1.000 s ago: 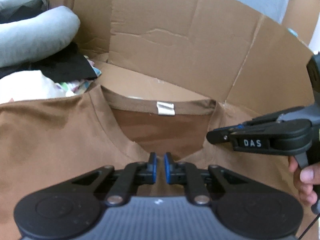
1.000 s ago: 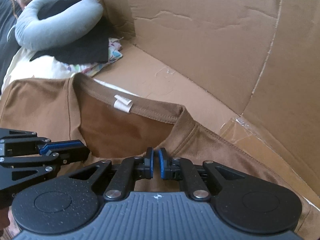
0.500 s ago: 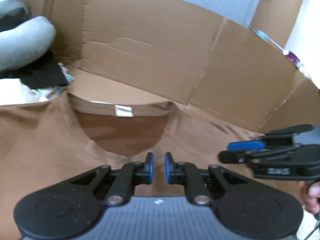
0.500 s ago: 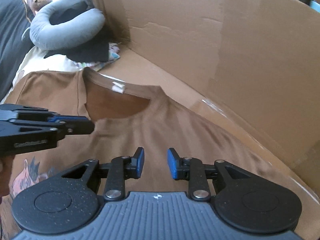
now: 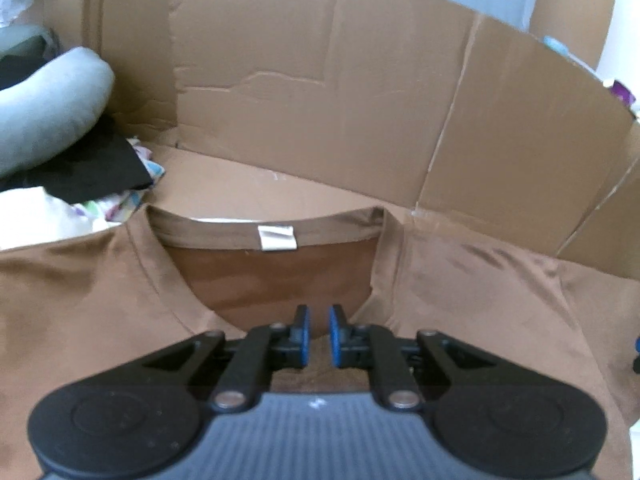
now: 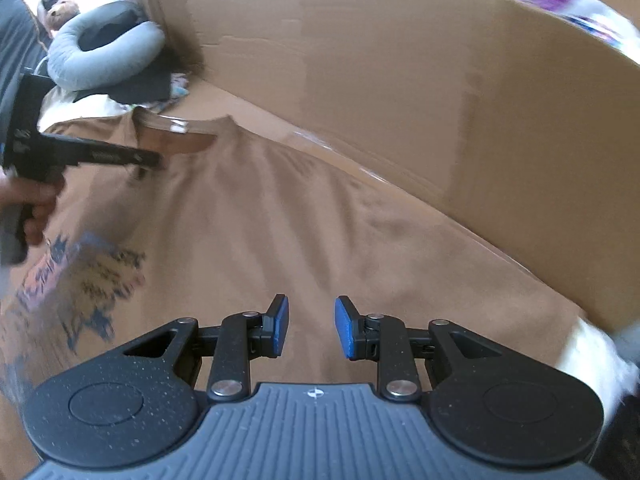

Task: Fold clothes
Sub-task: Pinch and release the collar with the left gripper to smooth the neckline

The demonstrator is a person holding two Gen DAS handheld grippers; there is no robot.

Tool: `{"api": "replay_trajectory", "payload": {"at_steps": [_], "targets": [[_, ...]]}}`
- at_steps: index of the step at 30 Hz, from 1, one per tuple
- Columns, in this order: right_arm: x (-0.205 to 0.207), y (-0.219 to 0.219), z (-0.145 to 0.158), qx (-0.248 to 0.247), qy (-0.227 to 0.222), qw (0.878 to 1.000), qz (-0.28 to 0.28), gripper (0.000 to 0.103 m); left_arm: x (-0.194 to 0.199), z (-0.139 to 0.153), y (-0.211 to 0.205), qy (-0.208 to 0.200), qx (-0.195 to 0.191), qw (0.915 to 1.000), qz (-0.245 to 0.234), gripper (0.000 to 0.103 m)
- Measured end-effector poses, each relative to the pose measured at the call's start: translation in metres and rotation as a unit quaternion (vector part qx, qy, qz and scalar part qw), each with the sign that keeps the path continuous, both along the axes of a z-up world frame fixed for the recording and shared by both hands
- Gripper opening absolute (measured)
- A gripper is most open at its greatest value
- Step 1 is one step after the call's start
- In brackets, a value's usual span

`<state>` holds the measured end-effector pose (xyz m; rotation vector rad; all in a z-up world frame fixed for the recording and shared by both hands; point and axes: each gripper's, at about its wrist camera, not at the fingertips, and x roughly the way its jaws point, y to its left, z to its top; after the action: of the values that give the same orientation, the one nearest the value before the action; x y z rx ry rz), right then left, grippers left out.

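Right wrist view: we are hovering the right gripper [image 6: 307,330], jaws parted and empty, over the brown T-shirt [image 6: 320,220], whose sleeve edge is lying to our right, while the left gripper [image 6: 150,159], nearly closed, is sitting at the collar [image 6: 180,126].

Right hand-held gripper [image 6: 308,328] jaws parted above brown T-shirt [image 6: 280,216], cardboard wall [image 6: 400,80] behind

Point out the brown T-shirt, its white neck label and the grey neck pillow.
brown T-shirt [image 6: 304,216]: right wrist view, chest fabric.
white neck label [image 5: 277,237]: left wrist view, label centre.
grey neck pillow [image 5: 52,112]: left wrist view, rounded end.
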<state>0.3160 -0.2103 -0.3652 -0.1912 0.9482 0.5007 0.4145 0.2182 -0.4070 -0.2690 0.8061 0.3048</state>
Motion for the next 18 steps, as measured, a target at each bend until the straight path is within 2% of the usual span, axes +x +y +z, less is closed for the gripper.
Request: {"api": "replay_trajectory", "payload": {"at_steps": [2,4,10,18], "targets": [[-0.007,-0.022,0.002,-0.005,0.004,1.000,-0.017,0.032,-0.009,0.004,-0.001,-0.002,-0.007,1.0000,0.004,0.028],[-0.015,-0.040,0.002,-0.013,0.007,0.999,-0.032,0.032,-0.023,0.009,-0.002,-0.004,-0.011,0.9999,0.007,0.032],[-0.041,-0.082,-0.007,-0.017,0.019,0.997,-0.070,0.033,-0.091,0.024,0.002,0.022,0.005,0.9997,0.009,0.036],[-0.055,-0.097,-0.038,-0.022,0.029,0.994,-0.101,0.033,-0.195,0.047,0.039,0.058,0.021,0.9937,0.094,0.038]]}}
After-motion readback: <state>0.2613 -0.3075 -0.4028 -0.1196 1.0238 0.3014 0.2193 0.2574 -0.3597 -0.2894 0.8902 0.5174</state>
